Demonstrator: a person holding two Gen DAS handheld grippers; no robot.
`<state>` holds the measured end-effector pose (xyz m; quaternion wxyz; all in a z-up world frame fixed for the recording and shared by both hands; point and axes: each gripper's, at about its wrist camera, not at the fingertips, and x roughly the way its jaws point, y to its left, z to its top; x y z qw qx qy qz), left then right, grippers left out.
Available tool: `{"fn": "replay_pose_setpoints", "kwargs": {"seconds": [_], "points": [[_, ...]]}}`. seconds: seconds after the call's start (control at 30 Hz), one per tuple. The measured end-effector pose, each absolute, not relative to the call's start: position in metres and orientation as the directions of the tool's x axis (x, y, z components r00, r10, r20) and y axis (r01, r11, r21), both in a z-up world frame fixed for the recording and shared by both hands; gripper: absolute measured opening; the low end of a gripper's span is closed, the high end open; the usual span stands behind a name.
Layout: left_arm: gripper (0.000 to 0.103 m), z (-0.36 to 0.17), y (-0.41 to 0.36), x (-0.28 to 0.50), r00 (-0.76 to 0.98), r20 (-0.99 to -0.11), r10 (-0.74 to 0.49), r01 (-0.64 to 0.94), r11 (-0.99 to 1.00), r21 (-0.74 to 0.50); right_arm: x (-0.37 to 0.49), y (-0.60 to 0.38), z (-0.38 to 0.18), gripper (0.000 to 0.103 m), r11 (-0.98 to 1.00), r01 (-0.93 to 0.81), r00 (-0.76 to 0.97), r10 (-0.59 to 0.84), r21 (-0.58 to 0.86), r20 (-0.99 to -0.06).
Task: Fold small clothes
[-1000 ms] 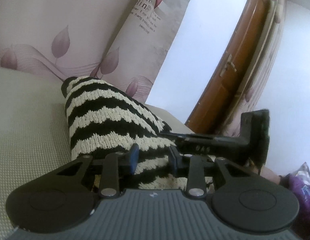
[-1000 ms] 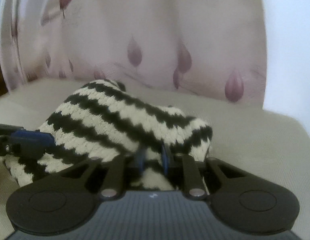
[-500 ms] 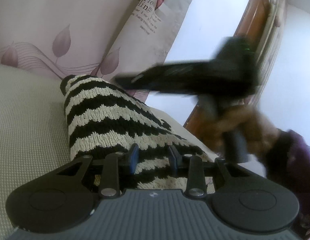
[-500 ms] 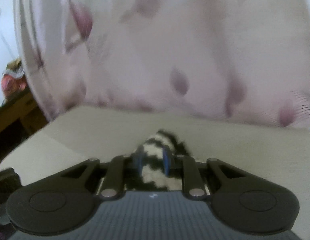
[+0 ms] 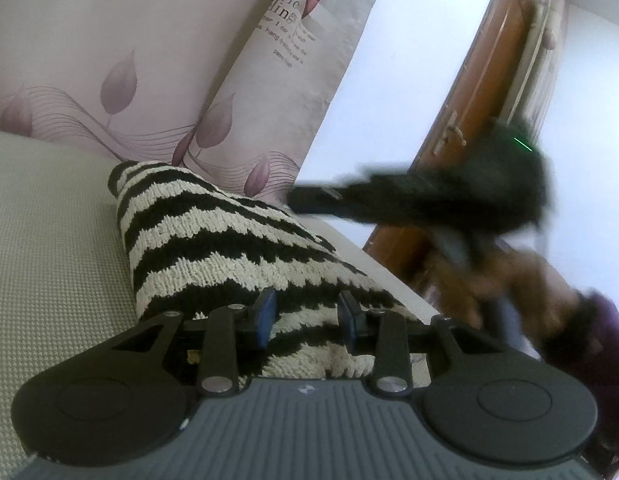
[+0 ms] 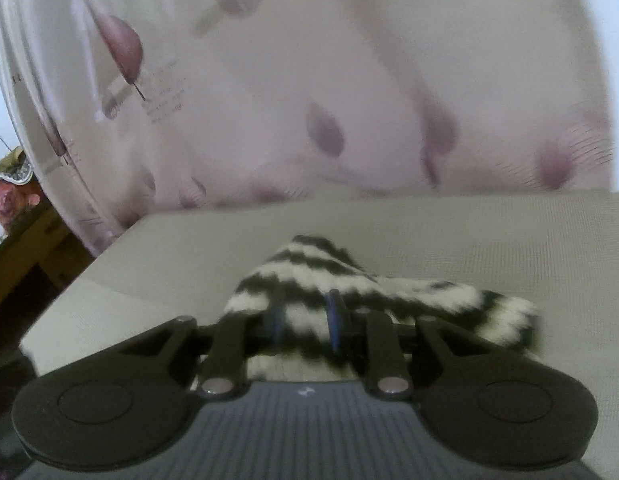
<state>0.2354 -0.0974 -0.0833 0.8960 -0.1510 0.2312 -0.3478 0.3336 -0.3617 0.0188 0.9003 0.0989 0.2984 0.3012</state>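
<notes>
Left tongs [image 5: 305, 316] released, straddling near edge of striped knit [image 5: 213, 240]. Long axis runs far-left. Right tongs [image 6: 305, 320] clenched on its lifted corner.

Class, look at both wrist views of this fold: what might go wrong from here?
1. The right gripper carries a fold of the black-and-cream striped knitted garment; motion blur suggests speed, so the knit might slip.
2. The left gripper straddles the hem with jaws apart, so the garment may drag across the beige woven cushion.
</notes>
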Motion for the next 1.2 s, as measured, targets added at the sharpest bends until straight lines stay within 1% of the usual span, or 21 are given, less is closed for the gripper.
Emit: {"fn": "replay_pose_setpoints", "kwargs": {"seconds": [0.07, 0.13, 0.2, 0.23, 0.27, 0.3, 0.43, 0.5, 0.57, 0.6, 0.67, 0.7, 0.73, 0.97, 1.2], "points": [[0.038, -0.083, -0.098, 0.235, 0.652, -0.311, -0.691, 0.554, 0.715, -0.427, 0.295, -0.371, 0.016, 0.021, 0.843, -0.475, 0.702, 0.536, 0.253, -0.468], [0.038, -0.083, -0.098, 0.234, 0.654, -0.313, -0.689, 0.553, 0.717, -0.424, 0.272, -0.374, 0.001, 0.021, 0.879, -0.45, 0.739, 0.466, 0.157, -0.487], [0.038, -0.083, -0.099, 0.234, 0.652, -0.32, -0.688, 0.556, 0.72, -0.415, 0.255, -0.376, -0.024, 0.02, 0.896, -0.432, 0.75, 0.422, 0.105, -0.51], [0.038, -0.082, -0.101, 0.233, 0.649, -0.327, -0.686, 0.561, 0.723, -0.404, 0.248, -0.375, -0.035, 0.02, 0.898, -0.434, 0.762, 0.405, 0.066, -0.505], [0.038, -0.081, -0.102, 0.231, 0.654, -0.332, -0.68, 0.56, 0.73, -0.391, 0.24, -0.371, -0.043, 0.02, 0.899, -0.437, 0.789, 0.38, -0.007, -0.483], [0.038, -0.081, -0.103, 0.231, 0.66, -0.336, -0.672, 0.558, 0.737, -0.381, 0.236, -0.366, -0.048, 0.02, 0.901, -0.432, 0.808, 0.364, -0.045, -0.464], [0.038, -0.079, -0.106, 0.226, 0.677, -0.343, -0.652, 0.554, 0.757, -0.346, 0.238, -0.372, -0.046, 0.02, 0.912, -0.408, 0.807, 0.38, 0.038, -0.452], [0.044, -0.078, -0.111, 0.224, 0.683, -0.347, -0.643, 0.56, 0.765, -0.318, 0.232, -0.376, -0.04, 0.021, 0.918, -0.391, 0.82, 0.38, 0.064, -0.427], [0.046, -0.077, -0.116, 0.221, 0.688, -0.352, -0.635, 0.567, 0.773, -0.286, 0.219, -0.379, -0.029, 0.022, 0.926, -0.369, 0.848, 0.369, 0.076, -0.381], [0.047, -0.077, -0.117, 0.22, 0.691, -0.354, -0.63, 0.567, 0.776, -0.275, 0.215, -0.381, -0.028, 0.022, 0.932, -0.357, 0.856, 0.355, 0.068, -0.375], [0.047, -0.077, -0.119, 0.22, 0.692, -0.358, -0.627, 0.569, 0.779, -0.263, 0.21, -0.383, -0.033, 0.021, 0.942, -0.332, 0.86, 0.32, 0.04, -0.397], [0.046, -0.077, -0.12, 0.22, 0.687, -0.362, -0.63, 0.573, 0.776, -0.263, 0.209, -0.384, -0.043, 0.021, 0.944, -0.327, 0.85, 0.311, 0.037, -0.425], [0.047, -0.077, -0.12, 0.221, 0.69, -0.362, -0.627, 0.573, 0.778, -0.258, 0.208, -0.384, -0.05, 0.021, 0.945, -0.324, 0.849, 0.309, 0.039, -0.429], [0.047, -0.076, -0.123, 0.219, 0.702, -0.37, -0.608, 0.57, 0.792, -0.221, 0.213, -0.389, -0.05, 0.021, 0.941, -0.327, 0.836, 0.333, 0.091, -0.437], [0.047, -0.075, -0.126, 0.218, 0.709, -0.375, -0.597, 0.568, 0.799, -0.198, 0.214, -0.387, -0.05, 0.021, 0.942, -0.326, 0.839, 0.326, 0.077, -0.437]]}}
